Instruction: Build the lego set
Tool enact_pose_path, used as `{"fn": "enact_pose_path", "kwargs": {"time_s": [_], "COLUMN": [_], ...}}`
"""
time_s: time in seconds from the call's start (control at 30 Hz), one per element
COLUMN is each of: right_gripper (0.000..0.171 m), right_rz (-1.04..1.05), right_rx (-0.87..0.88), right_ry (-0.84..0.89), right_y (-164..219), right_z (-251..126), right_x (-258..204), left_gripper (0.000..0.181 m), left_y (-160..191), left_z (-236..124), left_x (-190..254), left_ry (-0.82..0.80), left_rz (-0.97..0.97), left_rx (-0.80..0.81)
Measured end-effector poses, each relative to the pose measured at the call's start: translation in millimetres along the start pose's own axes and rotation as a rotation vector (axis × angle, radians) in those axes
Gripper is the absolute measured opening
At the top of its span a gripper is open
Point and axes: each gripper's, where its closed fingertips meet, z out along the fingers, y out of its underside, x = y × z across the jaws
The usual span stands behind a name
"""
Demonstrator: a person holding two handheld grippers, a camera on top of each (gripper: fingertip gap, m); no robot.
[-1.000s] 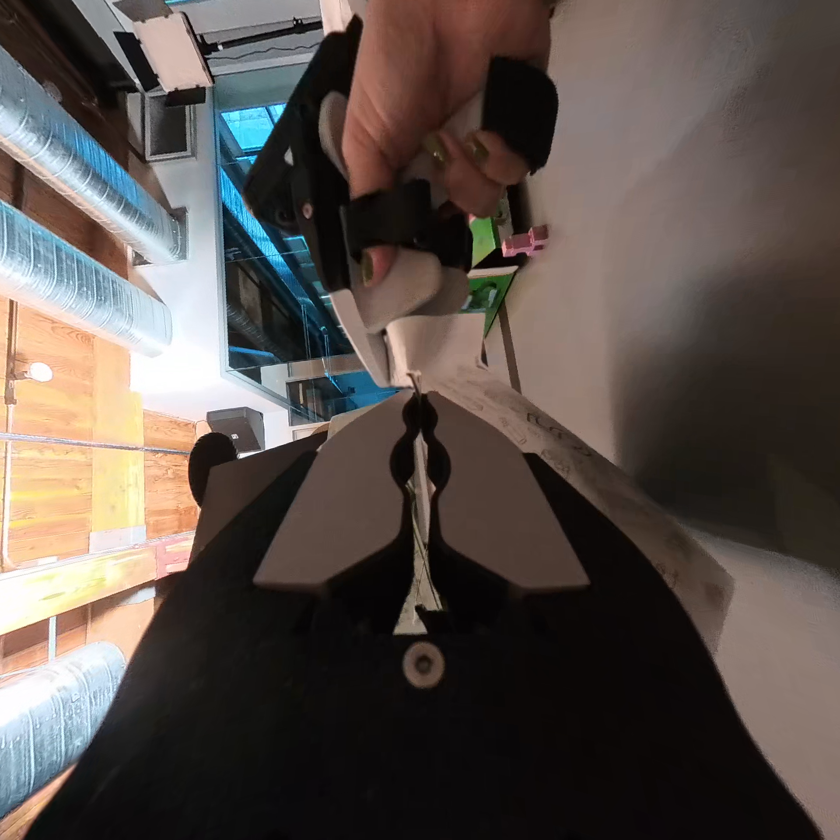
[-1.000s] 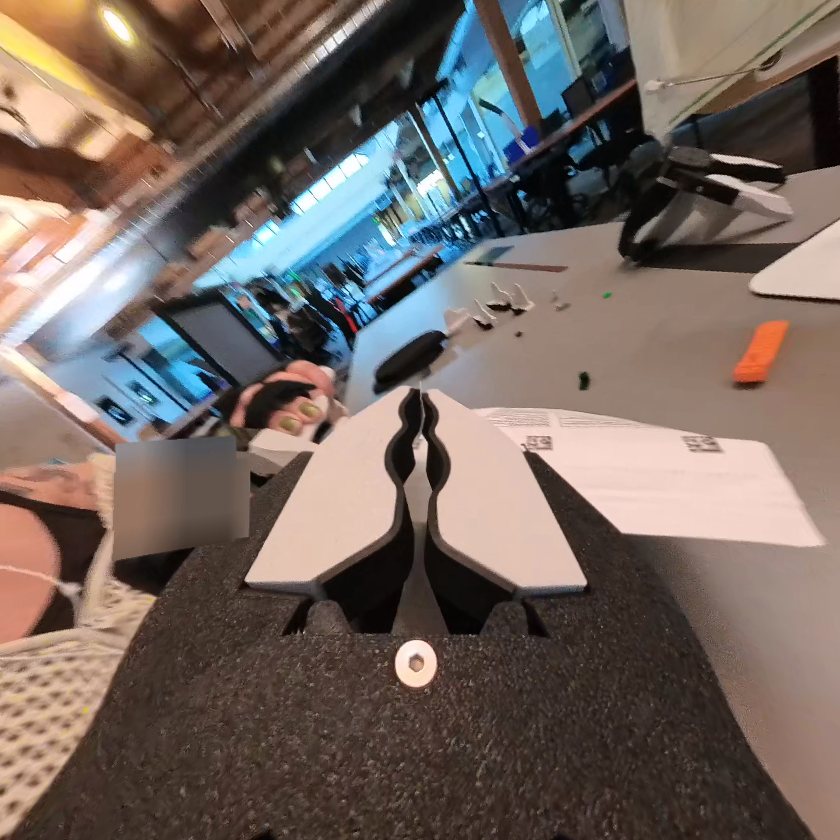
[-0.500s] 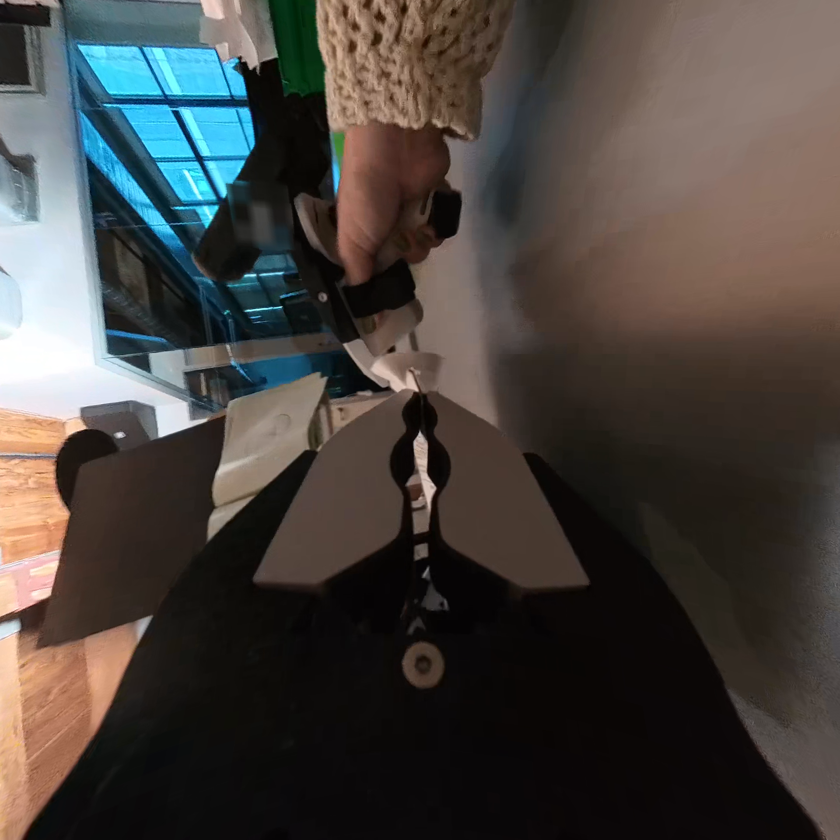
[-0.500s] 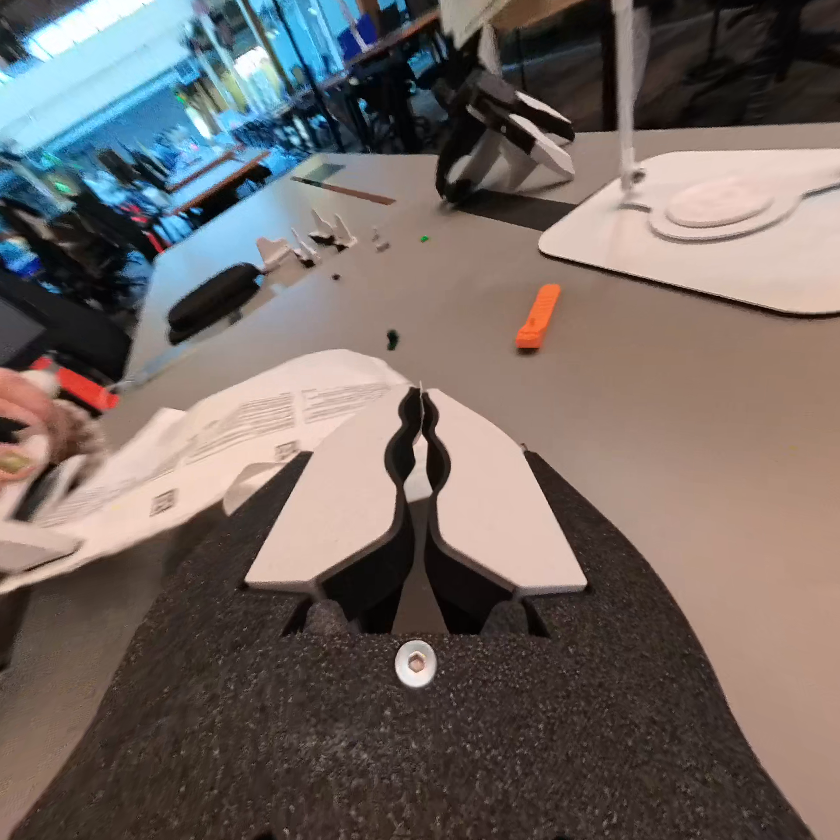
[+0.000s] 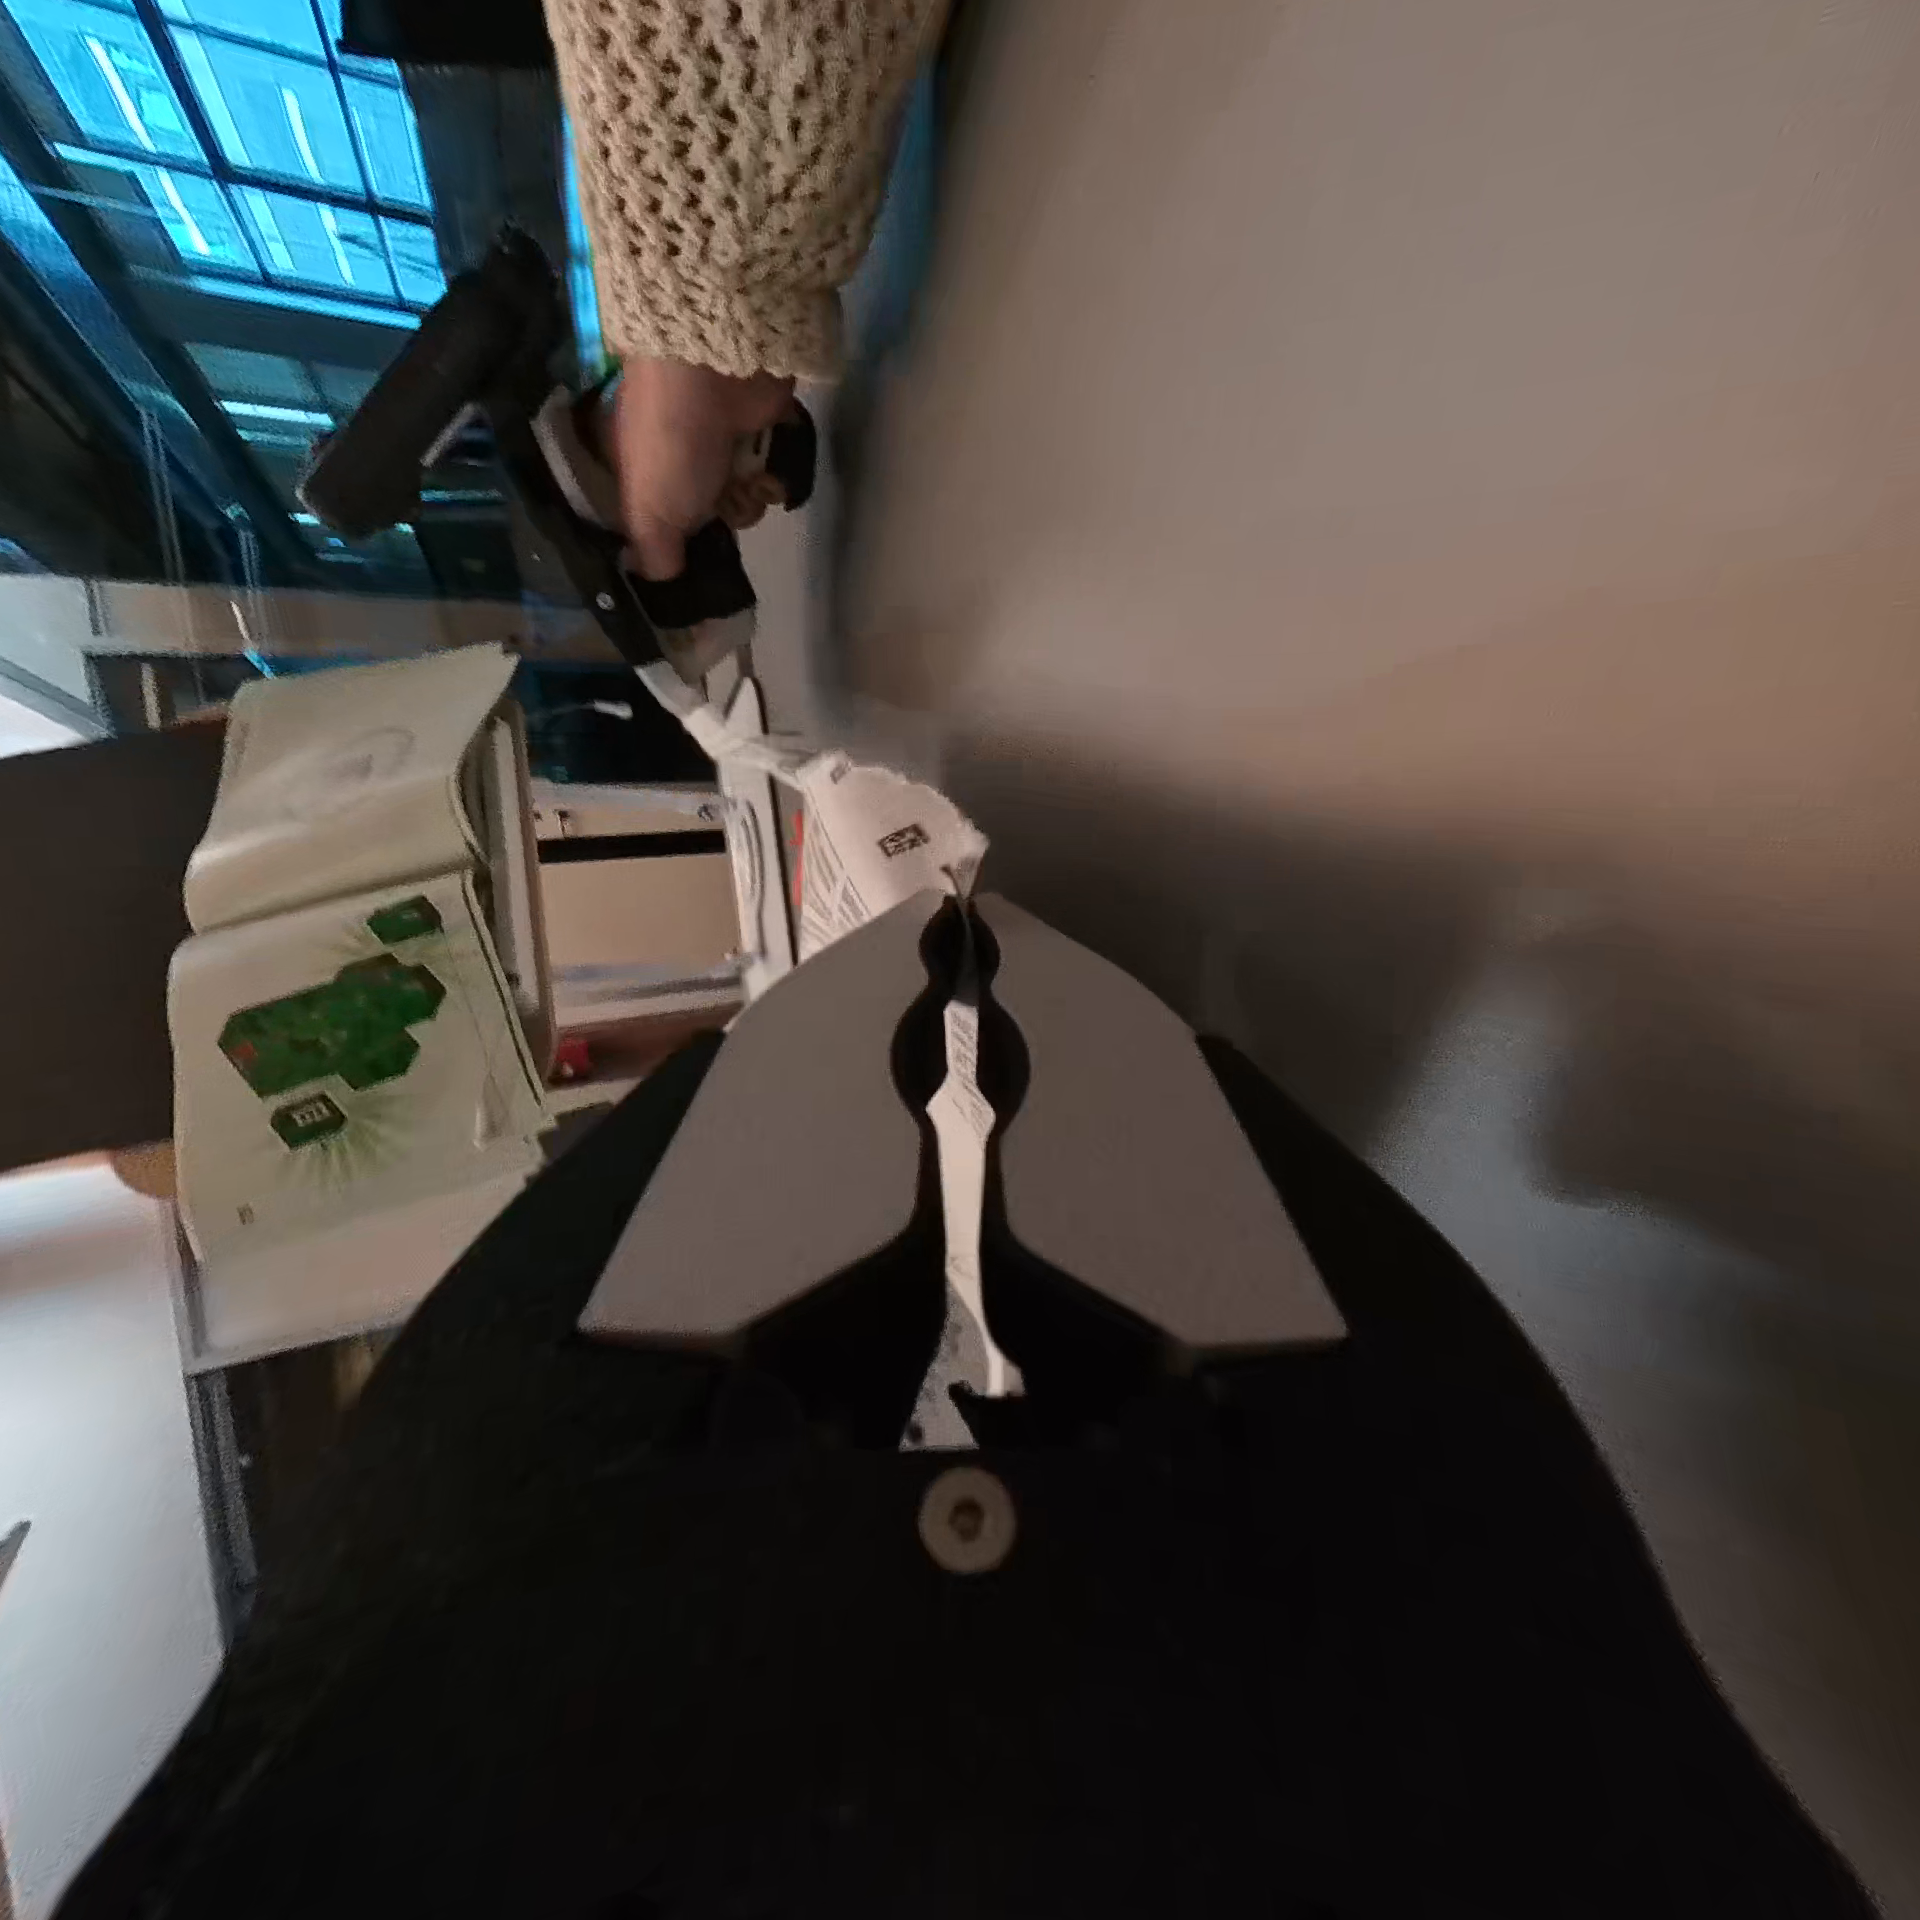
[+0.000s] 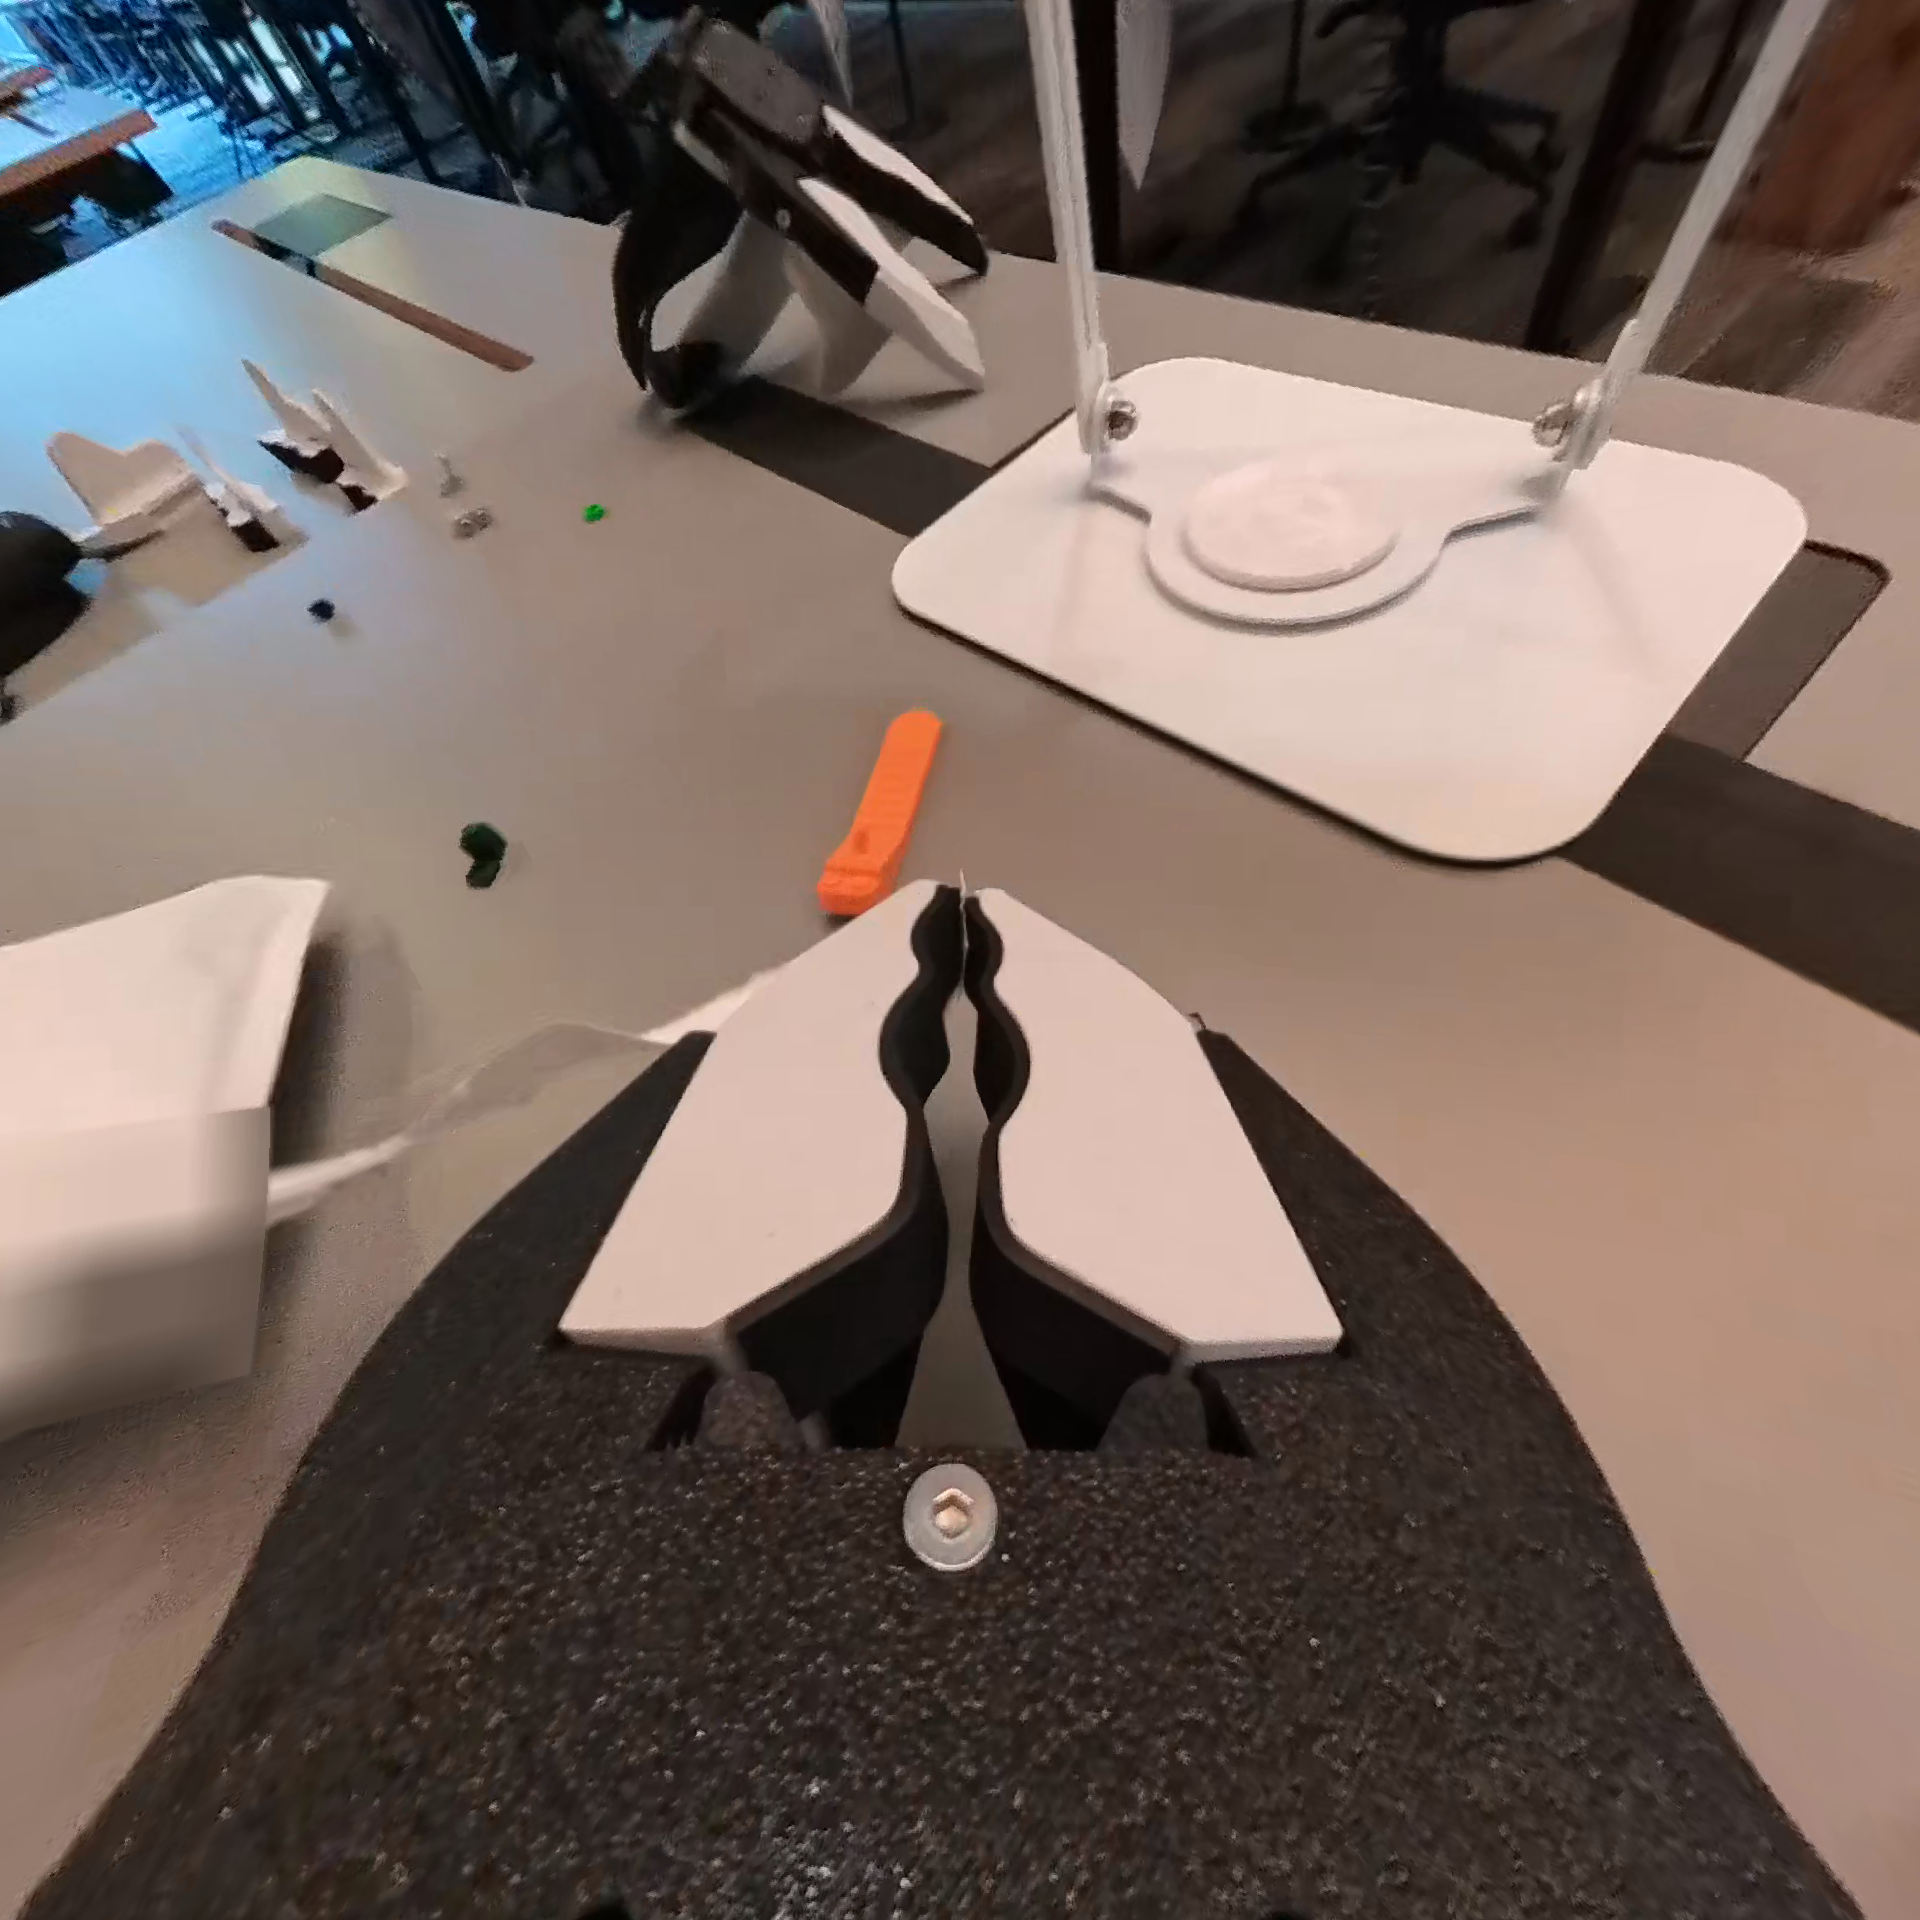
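Both grippers pinched shut on the white paper bag (image 5: 883,842), now pulled further apart than 1 s ago: left gripper (image 5: 961,914) lower centre, right gripper (image 6: 964,902) swung toward the orange brick separator (image 6: 883,795) mid-frame; bag tearing, bricks not yet out.

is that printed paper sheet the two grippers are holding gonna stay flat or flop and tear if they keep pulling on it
Probably floppy: the paper sheet bends and crumples between the left gripper and the right gripper. Probably light: it hangs from thin edge pinches alone. Tearing seems possible, since both jaws clamp it at opposite ends.
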Motion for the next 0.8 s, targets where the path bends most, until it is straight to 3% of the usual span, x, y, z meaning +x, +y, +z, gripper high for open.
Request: {"fn": "enact_pose_path", "kwargs": {"time_s": [0.1, 0.3, 0.5, 0.53, 0.6, 0.67, 0.8], "right_gripper": [0.0, 0.0, 0.0, 0.0, 0.0, 0.0, 0.0], "right_rz": [-0.047, 0.054, 0.075, 0.069, 0.04, -0.024, -0.208], "right_rx": [-0.008, 0.066, 0.225, 0.252, 0.311, 0.356, 0.432], "right_ry": [0.05, 0.191, -0.006, -0.034, -0.077, -0.093, 0.016], "right_y": [-9.5, -29.4, -68.8, -77.8, -98.6, -121.8, -171.8], "right_z": [7.5, 1.4, -28.7, -40.1, -73.4, -118.1, -234.8], "right_x": [8.6, 52.7, 0.2, -11.5, -33.5, -51.6, -54.2], "left_gripper": [0.0, 0.0, 0.0, 0.001, 0.028, 0.043, 0.05], "left_y": [14.4, 28.6, 29.2, 25.5, 21.8, 18.9, 7.2], "left_z": [-14.4, -43.1, -25.5, -19.6, -8.3, 1.9, 17.9], "left_x": [4.3, 24.3, 9.0, 0.3, -17.0, -32.6, -62.4], "left_ry": [-0.012, 0.023, 0.005, -0.007, -0.016, -0.012, -0.053], "left_rz": [-0.058, -0.126, -0.304, -0.372, -0.512, -0.65, -0.784], "left_rx": [-0.042, -0.07, -0.069, -0.048, -0.029, -0.007, 0.084]}}
